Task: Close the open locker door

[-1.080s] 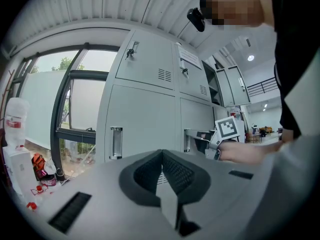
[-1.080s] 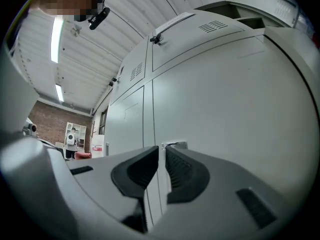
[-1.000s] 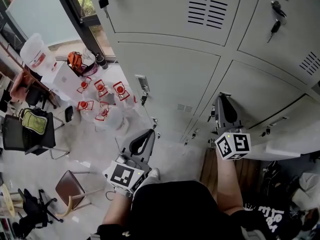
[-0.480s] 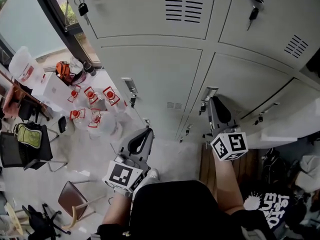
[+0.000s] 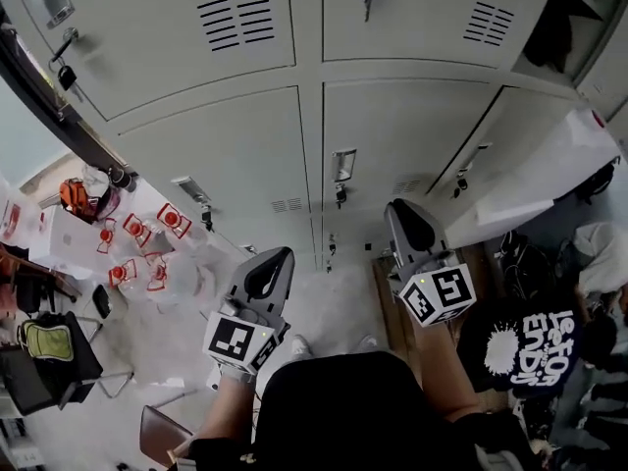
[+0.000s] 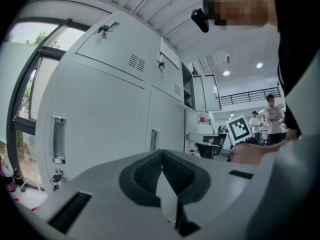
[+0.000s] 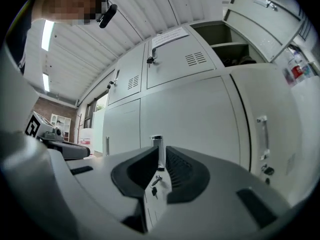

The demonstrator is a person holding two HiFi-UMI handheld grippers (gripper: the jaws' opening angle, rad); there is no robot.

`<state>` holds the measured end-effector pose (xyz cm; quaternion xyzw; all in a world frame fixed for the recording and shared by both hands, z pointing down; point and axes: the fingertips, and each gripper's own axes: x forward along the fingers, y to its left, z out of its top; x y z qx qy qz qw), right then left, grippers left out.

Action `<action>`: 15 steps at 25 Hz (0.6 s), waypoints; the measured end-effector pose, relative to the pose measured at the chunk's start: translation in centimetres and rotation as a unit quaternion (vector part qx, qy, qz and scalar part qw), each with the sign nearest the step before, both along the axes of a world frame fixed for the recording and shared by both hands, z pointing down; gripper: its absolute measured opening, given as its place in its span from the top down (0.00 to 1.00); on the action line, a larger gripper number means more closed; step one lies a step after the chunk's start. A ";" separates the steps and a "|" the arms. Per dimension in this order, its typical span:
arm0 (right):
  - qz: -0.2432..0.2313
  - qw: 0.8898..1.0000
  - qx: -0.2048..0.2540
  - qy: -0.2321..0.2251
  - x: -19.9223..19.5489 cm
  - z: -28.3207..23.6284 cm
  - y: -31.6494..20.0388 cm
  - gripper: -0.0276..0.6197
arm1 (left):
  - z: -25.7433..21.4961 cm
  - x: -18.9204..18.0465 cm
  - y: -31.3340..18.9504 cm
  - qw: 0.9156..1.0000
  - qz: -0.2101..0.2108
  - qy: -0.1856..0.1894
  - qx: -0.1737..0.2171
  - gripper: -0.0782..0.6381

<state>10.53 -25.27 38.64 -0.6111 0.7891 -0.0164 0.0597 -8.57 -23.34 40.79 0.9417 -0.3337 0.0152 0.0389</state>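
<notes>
The grippers had shifted right toward the open locker door. The left gripper had its jaws pressed together. The right gripper, nearer the door, had its jaws slightly apart and empty. An open compartment above the door held something dark.

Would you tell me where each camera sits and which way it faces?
Head view: on the person's head, facing steeply down the lockers; left gripper, right gripper and forearms show.
Left gripper view: on that gripper, along its shut jaws toward the lockers.
Right gripper view: likewise, a locker handle seen between parted jaws.
Head and left gripper views share the right gripper's cube.
</notes>
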 end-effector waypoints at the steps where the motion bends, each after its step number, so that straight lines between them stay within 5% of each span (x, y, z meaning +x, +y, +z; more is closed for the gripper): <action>1: 0.010 1.000 -0.002 0.003 0.5 0.0 0.7 0.86 | 0.1 0.7 0.0 1.000 0.013 -0.002 -0.003 0.86; 15: 0.162 0.986 -0.022 0.020 7.8 0.6 11.8 0.86 | 0.5 12.1 3.0 0.980 0.196 0.011 -0.014 0.86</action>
